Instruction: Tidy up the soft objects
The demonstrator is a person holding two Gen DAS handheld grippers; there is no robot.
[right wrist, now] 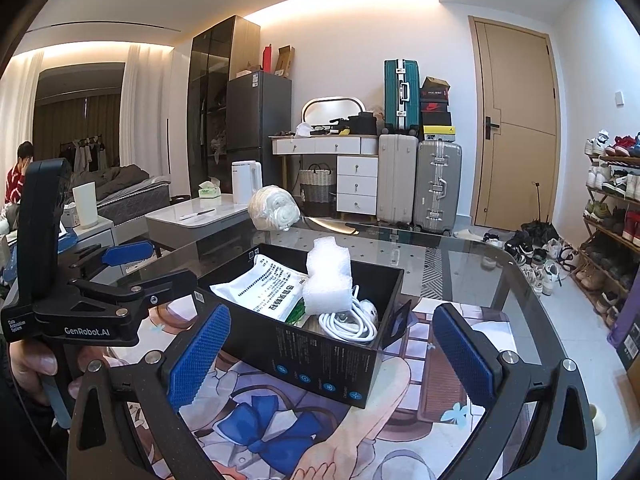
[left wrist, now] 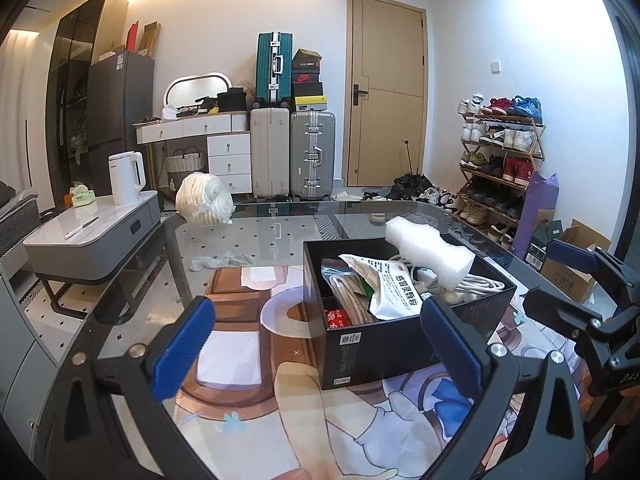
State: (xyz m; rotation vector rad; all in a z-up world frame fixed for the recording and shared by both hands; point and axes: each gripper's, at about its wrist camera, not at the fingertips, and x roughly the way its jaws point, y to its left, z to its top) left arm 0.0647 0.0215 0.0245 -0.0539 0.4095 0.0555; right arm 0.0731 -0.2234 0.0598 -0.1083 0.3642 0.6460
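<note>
On the glass table (left wrist: pixel 256 236) before me sits an open box (left wrist: pixel 400 340) resting on a printed mat (left wrist: pixel 248 360); in it lie a foam block (left wrist: pixel 430 246) on top, a printed pouch (left wrist: pixel 390 286) beside it, coiled cable (right wrist: pixel 348 322) under the foam. My left gripper (left wrist: pixel 320 344) stands before the box, my right gripper (right wrist: pixel 332 356) to its right, both with jaws apart and nothing between them. Behind the box, at the table's far edge, a bagged bundle (left wrist: pixel 205 200); beyond, a side table (left wrist: pixel 96 236) at left bearing a kettle (left wrist: pixel 127 178), suitcases (left wrist: pixel 294 152) at the wall, shoe rack (left wrist: pixel 502 152) at right.
</note>
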